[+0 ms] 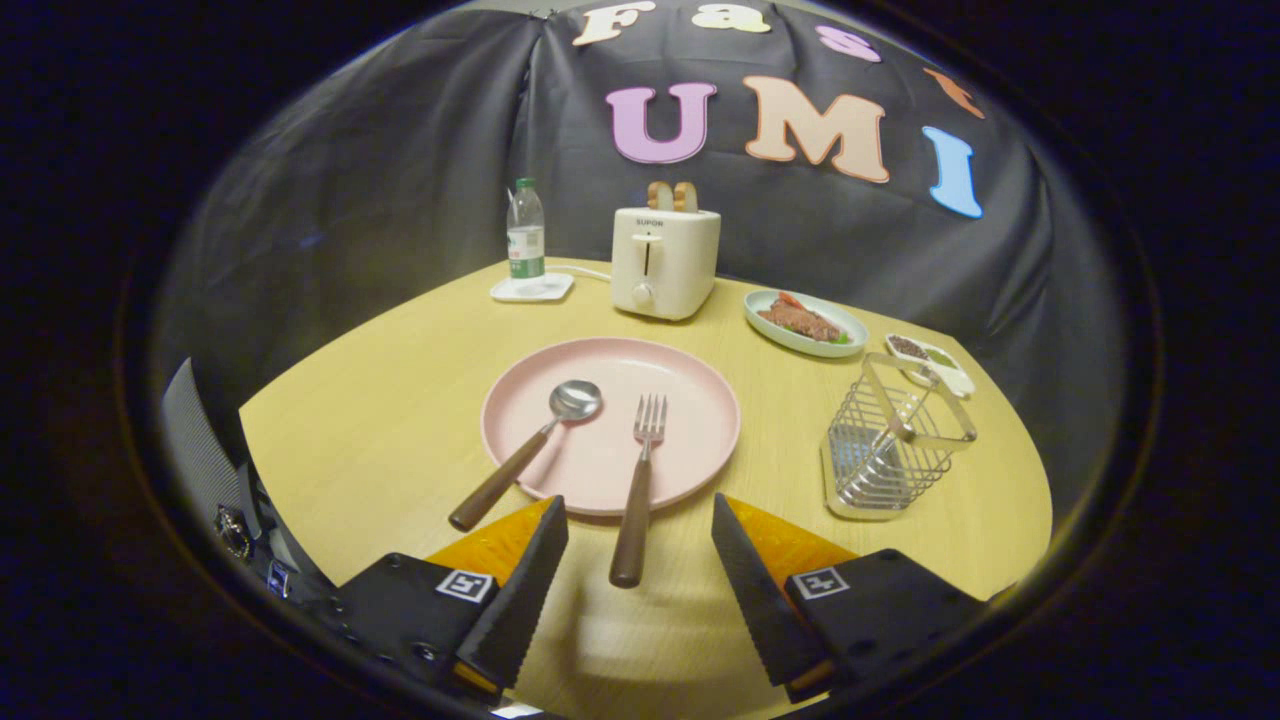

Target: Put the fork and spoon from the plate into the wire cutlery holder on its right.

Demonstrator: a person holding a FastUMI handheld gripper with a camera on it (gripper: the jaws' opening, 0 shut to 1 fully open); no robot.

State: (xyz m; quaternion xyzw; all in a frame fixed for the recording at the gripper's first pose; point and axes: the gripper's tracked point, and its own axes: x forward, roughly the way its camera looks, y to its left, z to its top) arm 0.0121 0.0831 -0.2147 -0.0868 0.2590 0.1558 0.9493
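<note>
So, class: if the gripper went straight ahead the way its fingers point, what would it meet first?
Probably the fork: its wooden handle lies between the open gripper fingers, its tines resting on the pink plate just beyond. Height above the table is unclear.

Staged recording booth, not a real home: black cloth wall (400, 180) draped behind a round light-wood table (380, 440) set up like a dining spot. Props on the table: pink plate (700, 400) with spoon (530, 450) and fork (640, 480), wire cutlery holder (895, 440), white toaster (665, 260) with bread slices (672, 195) in its slots, water bottle (525, 230) on a white coaster (533, 288), oval dish of food (805, 322), small two-part condiment dish (930, 360). Gripper (640, 520) fingers spread apart over the table's near edge, the fork handle between them, untouched.
</note>
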